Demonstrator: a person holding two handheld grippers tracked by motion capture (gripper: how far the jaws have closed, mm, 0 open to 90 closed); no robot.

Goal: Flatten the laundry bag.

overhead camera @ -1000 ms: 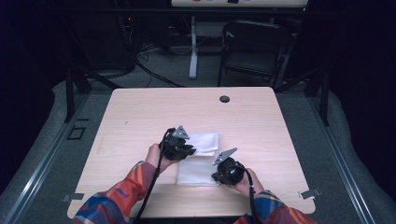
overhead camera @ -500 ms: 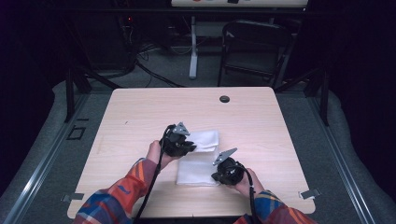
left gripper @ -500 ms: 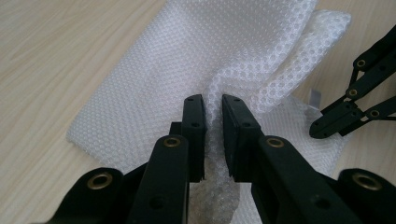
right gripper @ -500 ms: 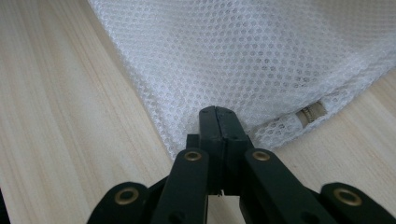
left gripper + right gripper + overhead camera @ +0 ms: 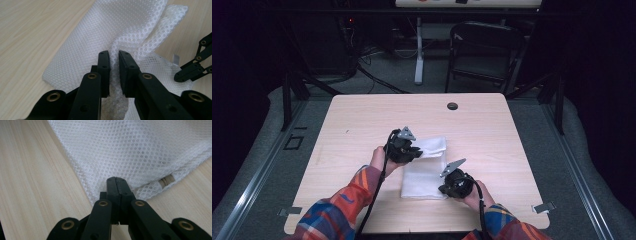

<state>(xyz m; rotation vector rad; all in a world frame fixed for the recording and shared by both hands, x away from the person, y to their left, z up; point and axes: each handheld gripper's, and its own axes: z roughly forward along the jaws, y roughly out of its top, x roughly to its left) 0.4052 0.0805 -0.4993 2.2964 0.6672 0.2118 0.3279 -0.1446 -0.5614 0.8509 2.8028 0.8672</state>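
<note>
I see the white mesh cloth (image 5: 424,170) lying on the light wooden table (image 5: 362,125), a little below and right of the middle of the high view, folded over so its upper edge is bunched. My left gripper (image 5: 404,148) sits at the cloth's upper left corner in that view, and my right gripper (image 5: 455,182) at its lower right corner, each in a hand that comes in from the bottom edge.

In the left gripper view, the left gripper (image 5: 114,62) stands in the lower middle of the frame, its jaws narrow and pinching a raised fold of the mesh cloth (image 5: 105,32), which runs up toward the top right. The right gripper's black linkage (image 5: 195,65) shows at the right edge, just past the cloth.

In the right gripper view, the right gripper (image 5: 117,185) has its jaws pressed tight together on the near edge of the mesh cloth (image 5: 135,147), which spreads across the upper part of the frame. A small tan tag (image 5: 167,180) lies at the cloth's hem, right of the jaws. Bare table (image 5: 30,182) takes up the left side.
</note>
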